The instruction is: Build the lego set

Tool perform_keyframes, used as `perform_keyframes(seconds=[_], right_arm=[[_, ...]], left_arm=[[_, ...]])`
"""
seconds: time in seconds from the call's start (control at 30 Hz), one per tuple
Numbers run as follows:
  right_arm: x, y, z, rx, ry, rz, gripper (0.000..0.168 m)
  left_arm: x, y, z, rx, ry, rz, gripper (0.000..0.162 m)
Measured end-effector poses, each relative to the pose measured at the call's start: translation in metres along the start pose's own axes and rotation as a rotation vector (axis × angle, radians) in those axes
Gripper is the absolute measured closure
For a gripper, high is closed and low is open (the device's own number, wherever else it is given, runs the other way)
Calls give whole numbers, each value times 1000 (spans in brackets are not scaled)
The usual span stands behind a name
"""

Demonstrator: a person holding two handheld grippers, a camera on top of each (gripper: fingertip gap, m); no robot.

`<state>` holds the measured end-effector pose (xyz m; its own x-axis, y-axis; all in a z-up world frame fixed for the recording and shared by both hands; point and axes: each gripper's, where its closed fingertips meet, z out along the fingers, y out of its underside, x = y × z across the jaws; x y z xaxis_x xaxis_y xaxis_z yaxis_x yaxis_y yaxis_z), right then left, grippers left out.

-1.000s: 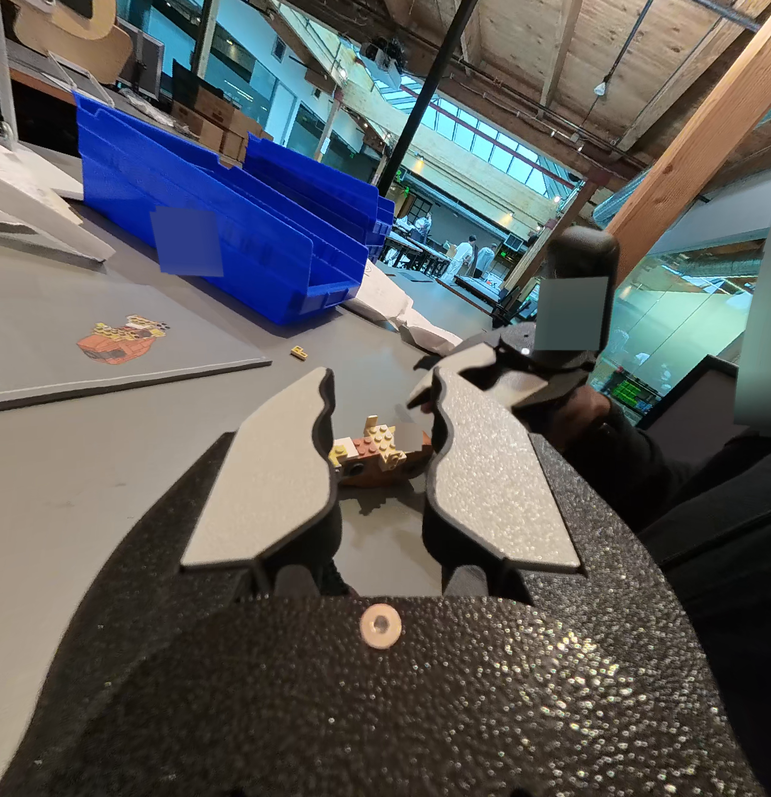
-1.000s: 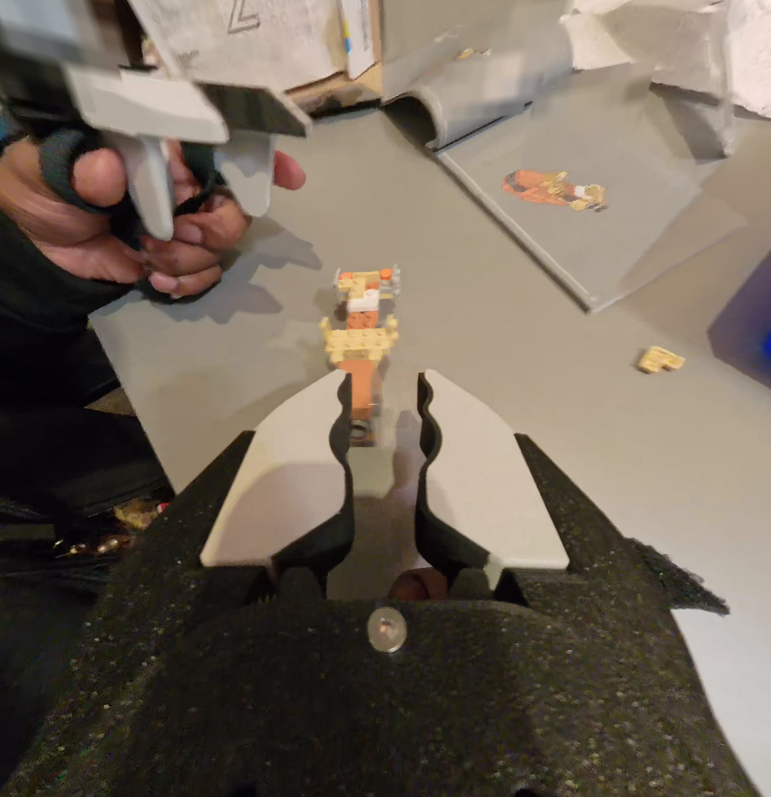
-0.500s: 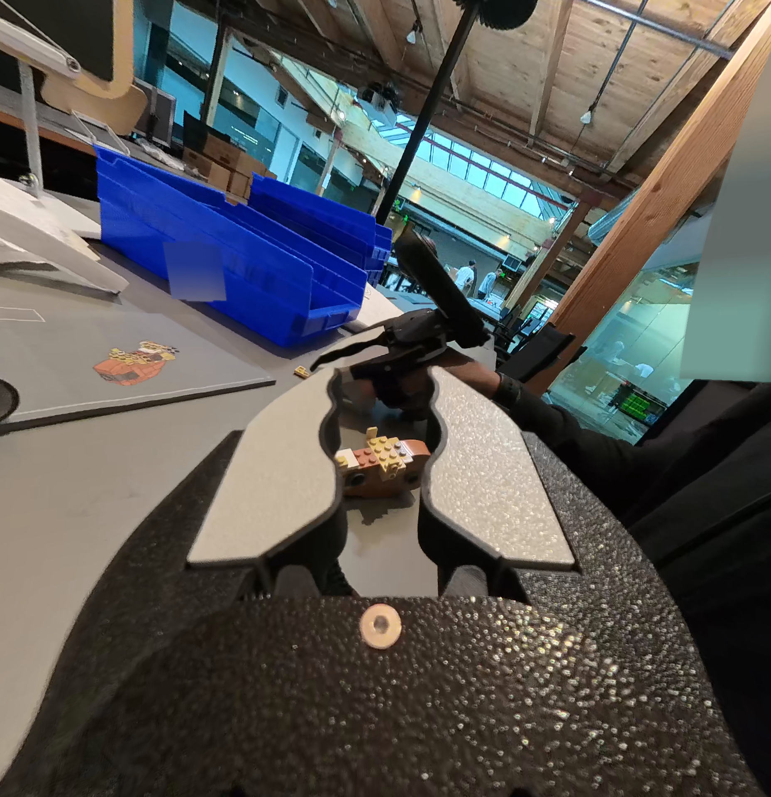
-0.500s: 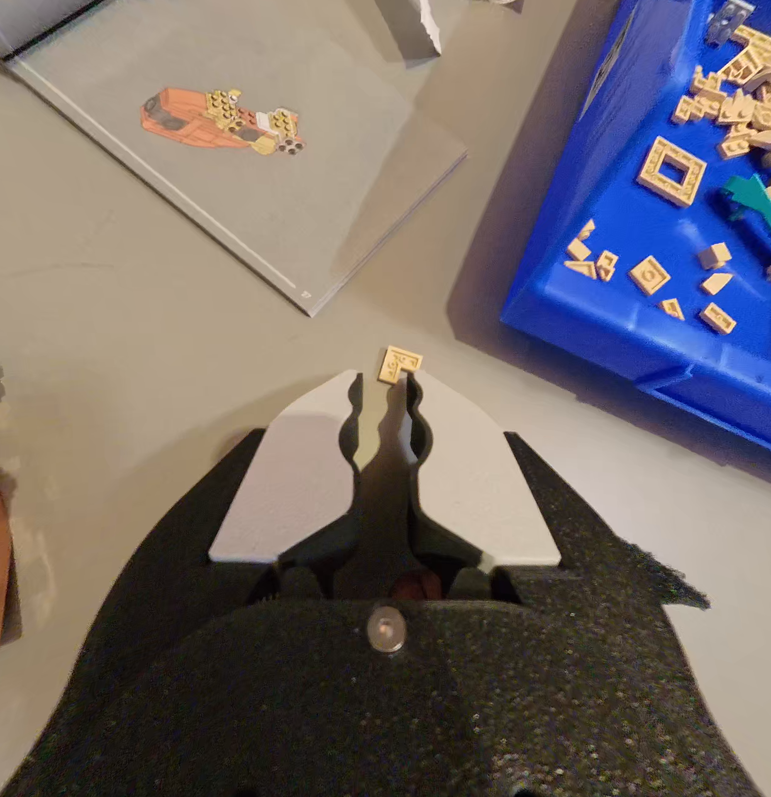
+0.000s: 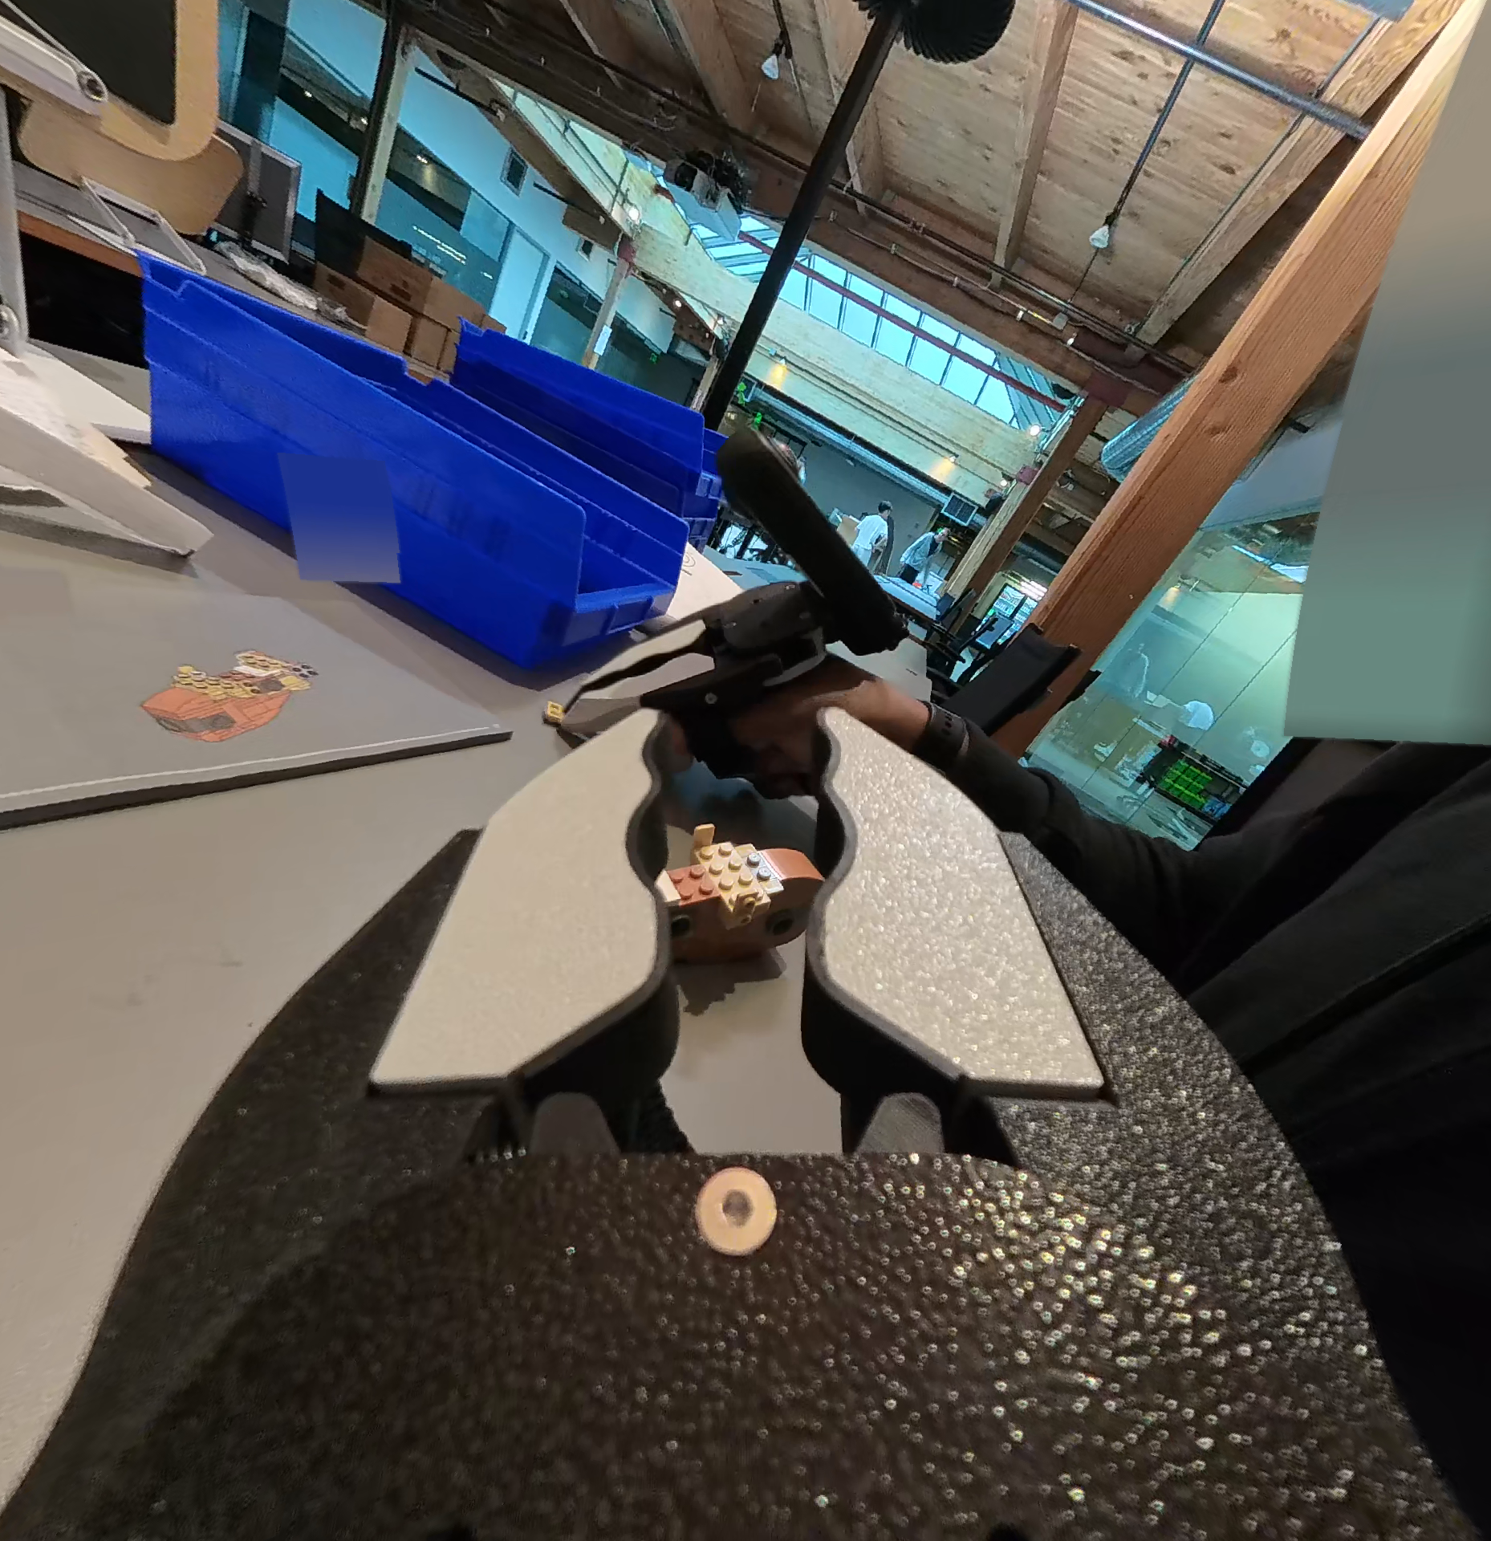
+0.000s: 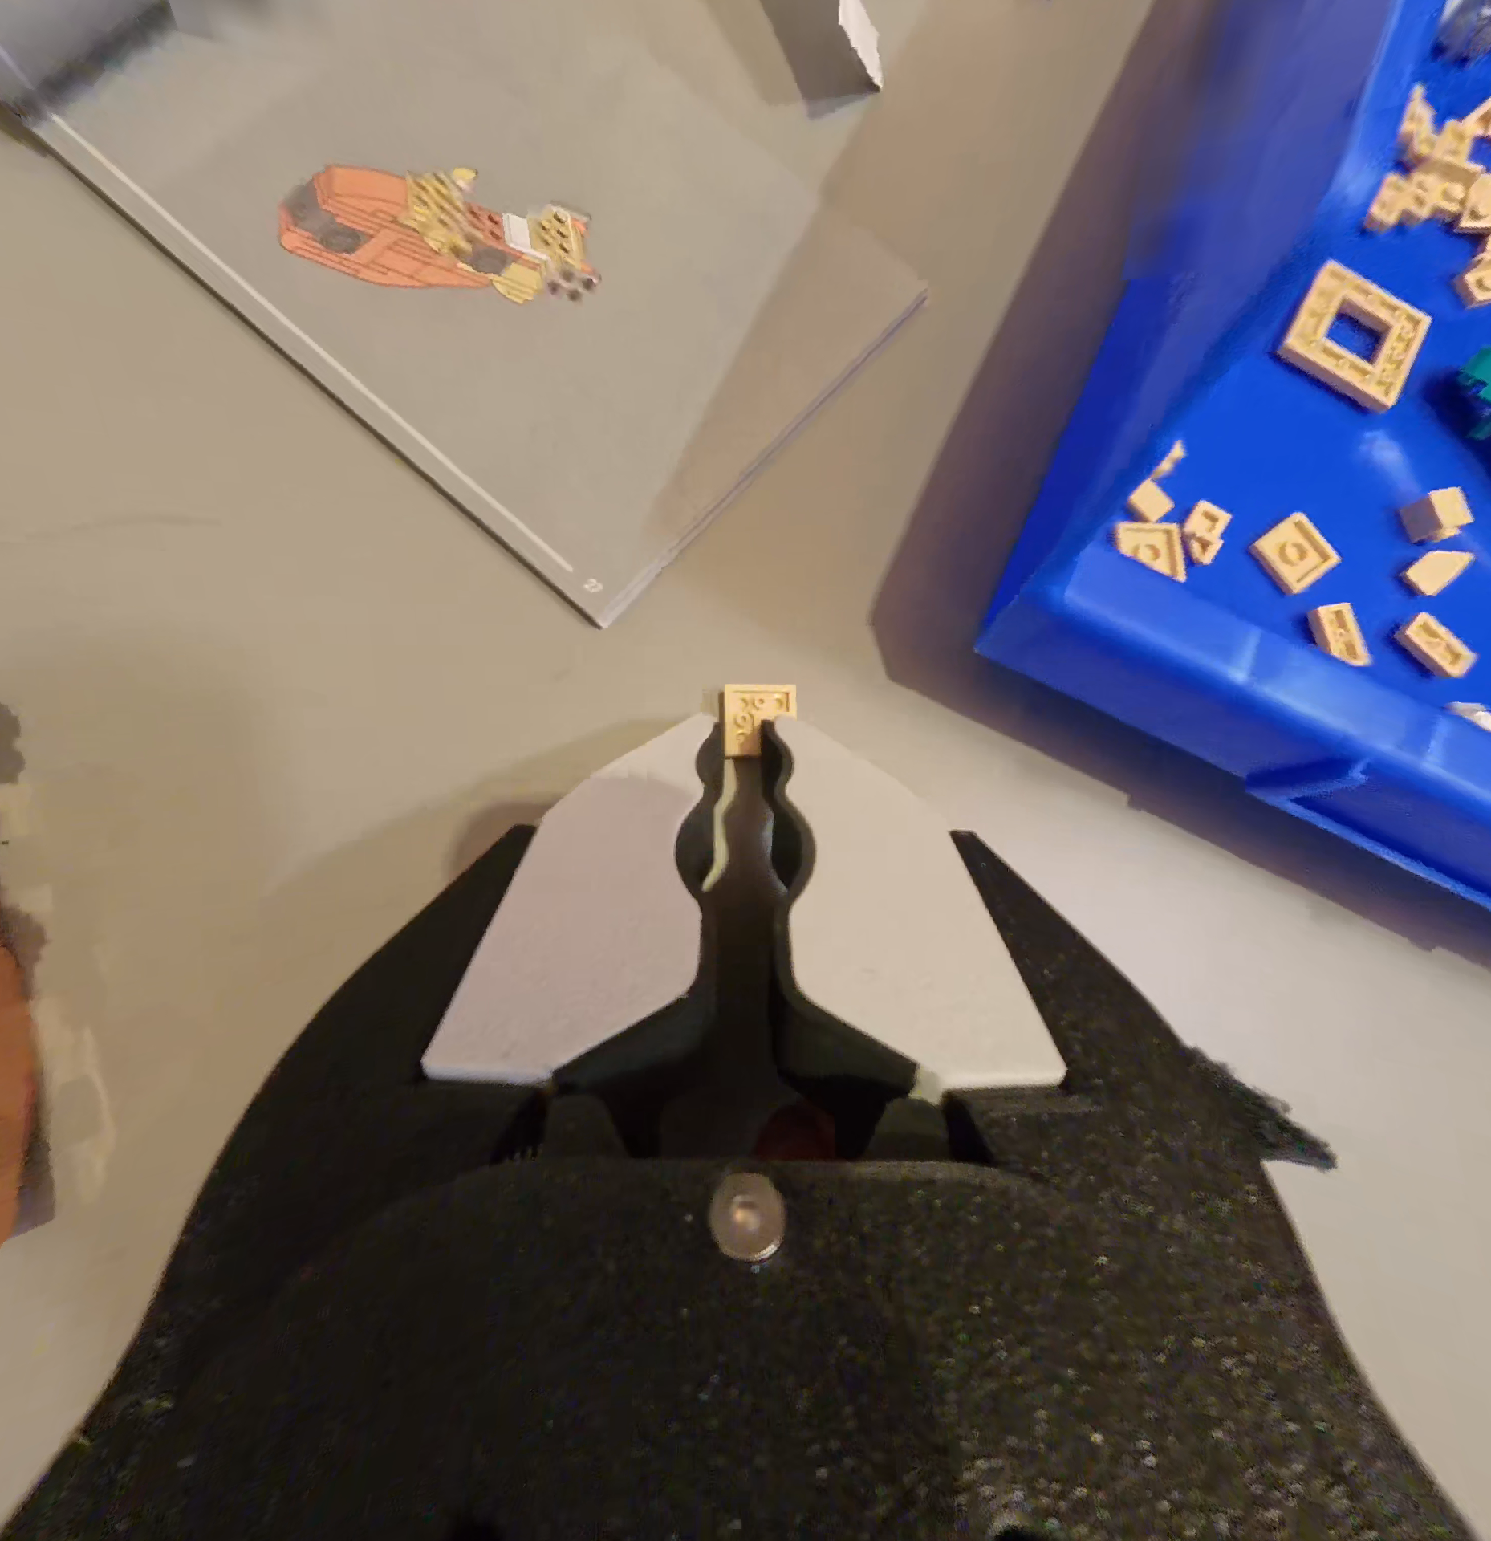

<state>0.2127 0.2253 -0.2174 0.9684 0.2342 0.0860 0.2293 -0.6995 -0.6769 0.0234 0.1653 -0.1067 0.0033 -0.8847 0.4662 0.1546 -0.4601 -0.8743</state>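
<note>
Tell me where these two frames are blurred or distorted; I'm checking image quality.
Right wrist view: blue bin and left edge smeared, tan piece at the right gripper sharp. Left wrist view: sharp, but wide-angle bending; left gripper frames the crisp model.

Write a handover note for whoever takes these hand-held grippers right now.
Left hand-held gripper: open, jaws either side of the partly built brown-and-tan model, which sits on the grey table; not gripping it.
Right hand-held gripper: shut on the small tan L-shaped plate, at table level beside the blue parts bin.
Instruction booklet lies open nearby.
Done: model partly built, plate pinched.
Left: carry the plate over, press it on as the booklet shows, and probably more pieces after.
</note>
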Motion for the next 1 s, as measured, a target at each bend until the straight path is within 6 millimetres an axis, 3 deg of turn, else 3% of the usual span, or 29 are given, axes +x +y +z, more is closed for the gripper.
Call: perform_keyframes(seconds=[0.1,0.23,0.3,0.4,0.5,0.57,0.67,0.77,1.0], right_arm=[[-33,-19,-21,163,-261,98,160],[-91,-68,-102,537,-815,265,160],[-106,-79,-136,627,-1072,387,161],[-117,-82,-153,673,-1225,463,161],[-126,-81,-160,771,-1173,351,161],[-133,-79,-162,864,-1041,184,160],[-137,-76,-155,999,-695,-133,160],[-140,-77,-164,1127,-504,-324,160],[-142,-76,-168,1187,-284,-586,160]], left_arm=[[0,-3,-1,0,-5,58,132],[-3,-5,3,-96,-45,333,131],[7,-4,9,-175,16,492,130],[24,-10,20,-247,117,696,130],[37,-15,32,-321,185,595,131],[42,-22,42,-329,202,360,133],[47,-25,51,-309,259,1,134],[45,-21,54,-297,287,-252,135],[52,-19,53,-255,366,-496,136]])
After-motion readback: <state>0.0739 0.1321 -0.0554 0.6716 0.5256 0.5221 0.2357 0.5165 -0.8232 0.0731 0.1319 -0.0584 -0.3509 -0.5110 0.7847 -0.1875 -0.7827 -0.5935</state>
